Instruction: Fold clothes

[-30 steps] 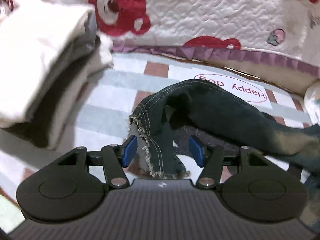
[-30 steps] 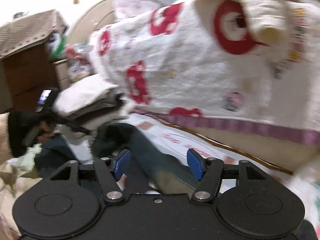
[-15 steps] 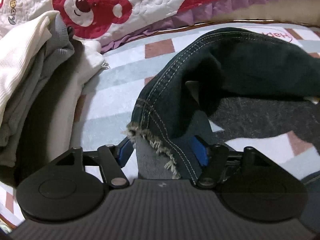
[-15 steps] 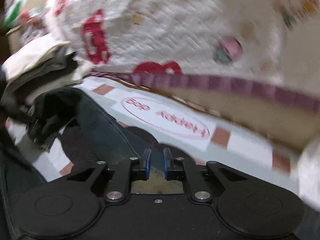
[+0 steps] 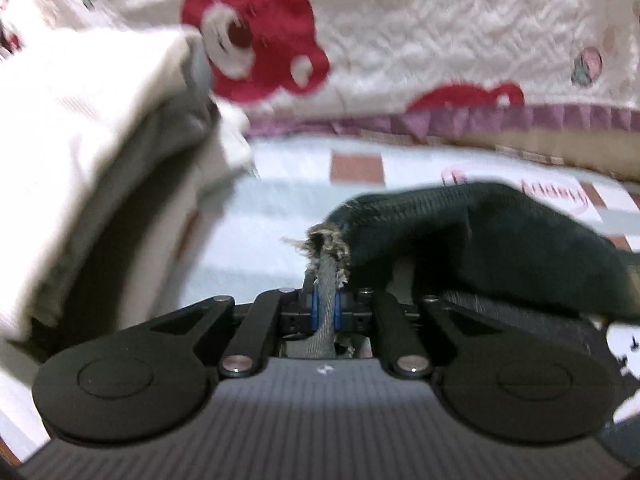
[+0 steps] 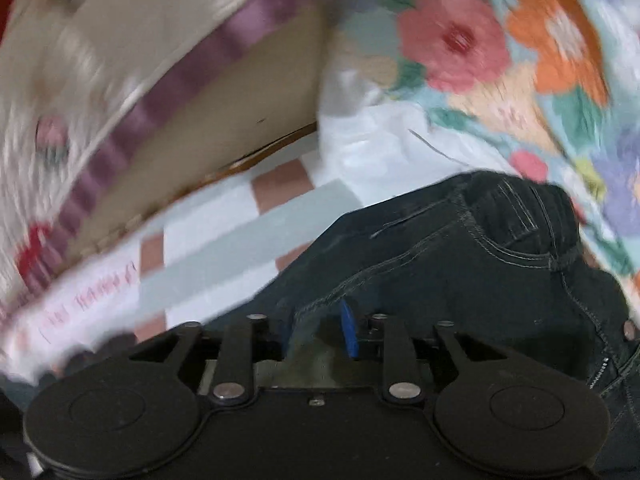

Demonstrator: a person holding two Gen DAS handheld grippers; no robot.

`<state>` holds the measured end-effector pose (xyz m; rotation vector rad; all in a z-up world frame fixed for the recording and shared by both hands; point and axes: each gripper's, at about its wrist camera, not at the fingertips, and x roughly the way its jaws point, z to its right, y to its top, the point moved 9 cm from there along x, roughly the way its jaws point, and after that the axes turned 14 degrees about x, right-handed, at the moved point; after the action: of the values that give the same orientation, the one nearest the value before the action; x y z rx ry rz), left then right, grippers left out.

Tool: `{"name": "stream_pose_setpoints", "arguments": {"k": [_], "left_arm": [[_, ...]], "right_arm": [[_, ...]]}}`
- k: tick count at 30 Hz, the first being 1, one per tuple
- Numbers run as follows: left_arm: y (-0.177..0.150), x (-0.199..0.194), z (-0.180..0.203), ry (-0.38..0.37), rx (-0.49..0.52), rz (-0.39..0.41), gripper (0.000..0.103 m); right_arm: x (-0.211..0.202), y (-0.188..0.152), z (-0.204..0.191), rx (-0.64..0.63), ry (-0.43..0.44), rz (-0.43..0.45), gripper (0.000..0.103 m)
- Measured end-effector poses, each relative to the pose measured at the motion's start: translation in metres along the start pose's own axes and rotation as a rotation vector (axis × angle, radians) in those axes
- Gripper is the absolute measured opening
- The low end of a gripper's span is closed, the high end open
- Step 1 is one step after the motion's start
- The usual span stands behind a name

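Note:
A pair of dark denim jeans lies on a checked sheet. My left gripper is shut on the jeans' frayed leg hem, which stands pinched between the blue pads. In the right wrist view the jeans' waist and pocket part spreads ahead and to the right. My right gripper is closed on denim, with a fold of it filling the narrow gap between the blue pads.
A stack of folded white and grey clothes sits at the left. A white quilt with red bears rises behind. A floral pillow lies at the right, with a white bag below it.
My left gripper has closed on the frayed hem it was open around. My right gripper has swung right, from the bear quilt toward the jeans' waist and the floral pillow, still gripping denim.

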<state>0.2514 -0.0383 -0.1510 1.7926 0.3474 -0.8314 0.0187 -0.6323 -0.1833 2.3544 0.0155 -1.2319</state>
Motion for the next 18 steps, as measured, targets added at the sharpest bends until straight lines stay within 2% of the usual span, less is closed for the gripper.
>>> {"name": "stream_pose_setpoints", "arguments": {"k": [2, 5, 9, 13, 15, 18], "left_arm": [[0.01, -0.01, -0.007, 0.047, 0.002, 0.052, 0.006], [0.023, -0.029, -0.014, 0.092, 0.021, 0.127, 0.006], [0.035, -0.045, -0.017, 0.084, 0.015, 0.162, 0.006], [0.039, -0.059, -0.019, 0.072, -0.012, 0.191, 0.006], [0.042, -0.065, -0.018, 0.077, -0.002, 0.201, 0.006], [0.046, -0.071, -0.016, 0.076, -0.004, 0.211, 0.006]], "right_arm": [[0.006, 0.012, 0.005, 0.077, 0.018, -0.036, 0.052], [0.024, 0.019, 0.008, 0.165, 0.015, -0.084, 0.055], [0.051, 0.021, 0.01, 0.222, -0.057, -0.087, 0.055], [0.072, 0.028, 0.013, 0.29, -0.078, -0.092, 0.056], [0.08, 0.031, 0.013, 0.32, -0.079, -0.1, 0.064], [0.092, 0.035, 0.013, 0.324, -0.111, -0.102, 0.067]]}}
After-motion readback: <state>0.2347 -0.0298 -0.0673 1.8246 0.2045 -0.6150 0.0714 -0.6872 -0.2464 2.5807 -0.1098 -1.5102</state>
